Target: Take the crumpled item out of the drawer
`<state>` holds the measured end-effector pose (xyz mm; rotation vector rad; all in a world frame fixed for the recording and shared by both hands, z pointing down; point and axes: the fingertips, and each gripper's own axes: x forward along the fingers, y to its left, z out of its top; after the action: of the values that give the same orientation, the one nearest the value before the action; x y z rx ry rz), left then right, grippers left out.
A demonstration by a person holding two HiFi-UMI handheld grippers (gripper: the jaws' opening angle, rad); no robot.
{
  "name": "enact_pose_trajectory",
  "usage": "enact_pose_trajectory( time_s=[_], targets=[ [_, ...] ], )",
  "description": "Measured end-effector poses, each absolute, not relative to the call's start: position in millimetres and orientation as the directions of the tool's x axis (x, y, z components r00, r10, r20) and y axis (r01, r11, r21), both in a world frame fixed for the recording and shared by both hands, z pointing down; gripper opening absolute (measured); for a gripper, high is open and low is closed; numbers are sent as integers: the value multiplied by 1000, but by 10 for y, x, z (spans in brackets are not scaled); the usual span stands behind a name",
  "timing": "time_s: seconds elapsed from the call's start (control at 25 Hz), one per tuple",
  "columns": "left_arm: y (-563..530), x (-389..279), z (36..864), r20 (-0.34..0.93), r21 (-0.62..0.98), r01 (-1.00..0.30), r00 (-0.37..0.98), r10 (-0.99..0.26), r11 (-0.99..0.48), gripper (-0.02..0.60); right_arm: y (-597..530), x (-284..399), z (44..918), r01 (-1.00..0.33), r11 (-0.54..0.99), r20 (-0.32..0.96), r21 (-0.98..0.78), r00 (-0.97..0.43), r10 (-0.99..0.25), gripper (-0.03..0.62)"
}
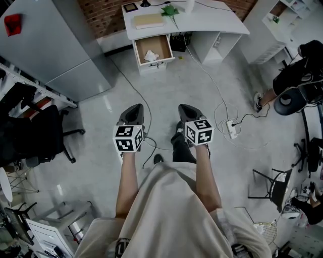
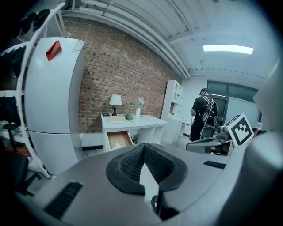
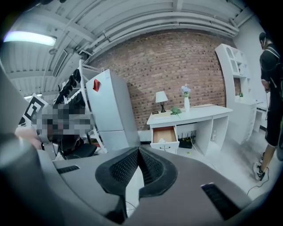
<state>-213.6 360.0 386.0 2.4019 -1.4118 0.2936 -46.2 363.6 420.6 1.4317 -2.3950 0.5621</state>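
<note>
A white desk (image 1: 212,22) stands far ahead by the brick wall, with its drawer (image 1: 162,46) pulled out. Inside the drawer lies a crumpled white item (image 1: 150,55). The same open drawer (image 2: 117,140) shows small in the left gripper view and, in the right gripper view, the drawer (image 3: 164,134) with the crumpled item (image 3: 162,140) in it. My left gripper (image 1: 133,113) and right gripper (image 1: 186,111) hang side by side over the floor, well short of the desk. Both are shut with nothing between the jaws.
A grey-white fridge (image 1: 55,45) stands left of the desk. A power strip (image 1: 232,128) and cables trail across the floor to the right. Office chairs (image 1: 40,136) stand at the left, another chair (image 1: 298,85) at the right. A lamp (image 3: 162,98), vase (image 3: 186,103) and green thing (image 1: 169,10) sit on the desk.
</note>
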Motion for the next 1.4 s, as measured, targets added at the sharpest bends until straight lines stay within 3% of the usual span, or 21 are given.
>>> enact_pose_trajectory(
  time_s=[0.56,0.96,1.4],
  targets=[
    [2290,-2032,4076,418,175,-931,364,-832,-319,15,2247,-256,4308,-766,625,441,-151,-618,-651,25],
    [1338,-1606,4104,466,140,-966,258,-846,-217,15,1152,99,4474,-659,673,401,-336,-747,-531,25],
    [987,-1324,4332,539,105,-976,215,-814,-189,15,740,434,4942,-687,664,466,-295,-710,-528,25]
  ],
)
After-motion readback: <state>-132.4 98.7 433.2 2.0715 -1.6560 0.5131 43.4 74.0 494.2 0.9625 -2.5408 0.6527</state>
